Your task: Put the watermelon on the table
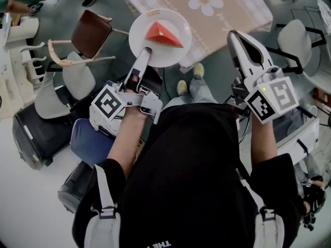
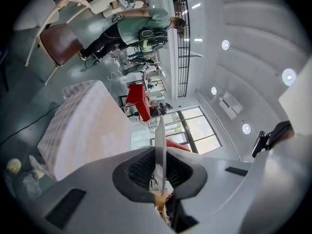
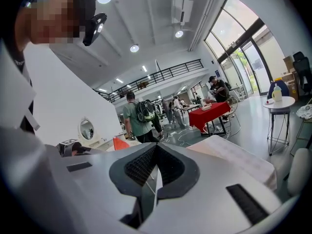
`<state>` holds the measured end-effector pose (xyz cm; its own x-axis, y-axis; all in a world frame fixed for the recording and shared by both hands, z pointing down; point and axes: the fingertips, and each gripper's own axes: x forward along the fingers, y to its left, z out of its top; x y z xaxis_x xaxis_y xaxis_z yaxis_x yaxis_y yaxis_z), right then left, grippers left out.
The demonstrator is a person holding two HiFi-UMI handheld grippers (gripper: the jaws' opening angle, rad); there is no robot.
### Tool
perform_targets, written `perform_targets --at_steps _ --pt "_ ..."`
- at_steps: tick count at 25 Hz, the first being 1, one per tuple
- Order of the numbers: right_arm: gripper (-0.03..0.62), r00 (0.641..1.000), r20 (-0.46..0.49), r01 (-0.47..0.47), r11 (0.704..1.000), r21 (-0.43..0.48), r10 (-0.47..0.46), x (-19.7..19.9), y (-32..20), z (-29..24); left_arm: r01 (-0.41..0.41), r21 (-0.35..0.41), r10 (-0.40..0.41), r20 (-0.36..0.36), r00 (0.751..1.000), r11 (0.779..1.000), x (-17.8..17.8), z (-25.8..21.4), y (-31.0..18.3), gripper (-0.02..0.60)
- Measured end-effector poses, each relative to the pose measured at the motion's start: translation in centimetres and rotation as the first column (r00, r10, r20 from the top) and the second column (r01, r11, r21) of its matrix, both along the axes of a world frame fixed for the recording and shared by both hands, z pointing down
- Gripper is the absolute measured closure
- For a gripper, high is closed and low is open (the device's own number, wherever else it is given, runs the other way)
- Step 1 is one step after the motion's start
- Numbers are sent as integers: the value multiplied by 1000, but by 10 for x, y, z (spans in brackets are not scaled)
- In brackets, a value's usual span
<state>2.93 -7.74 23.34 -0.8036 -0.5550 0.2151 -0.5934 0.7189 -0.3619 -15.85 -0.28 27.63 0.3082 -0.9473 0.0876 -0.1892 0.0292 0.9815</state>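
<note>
While the left gripper [image 1: 146,52] pinches the rim of the white plate [image 1: 140,29], the watermelon slice [image 1: 163,34] lies on it just beyond the jaws; the right gripper [image 1: 234,35] has its jaws pressed together, empty.

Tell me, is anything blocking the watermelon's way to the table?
Nothing visible. The left claw holds the plate with the watermelon by the table at its near corner, whose top looks bare. The chair stands off to the side.

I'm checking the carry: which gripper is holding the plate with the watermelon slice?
The left gripper: its jaws clamp the rim of the plate, while the right gripper is shut on nothing.
</note>
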Motion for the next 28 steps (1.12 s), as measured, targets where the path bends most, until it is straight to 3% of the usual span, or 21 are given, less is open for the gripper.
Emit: perform_targets --at_steps 16,28 --pt "582 1000 4 11 997 -75 -11 9 -91 50 -22 -71 24 28 999 997 16 33 -96 538" --pt "582 998 8 61 995 -74 -60 5 -112 46 9 -71 -5 51 999 997 17 22 -111 538"
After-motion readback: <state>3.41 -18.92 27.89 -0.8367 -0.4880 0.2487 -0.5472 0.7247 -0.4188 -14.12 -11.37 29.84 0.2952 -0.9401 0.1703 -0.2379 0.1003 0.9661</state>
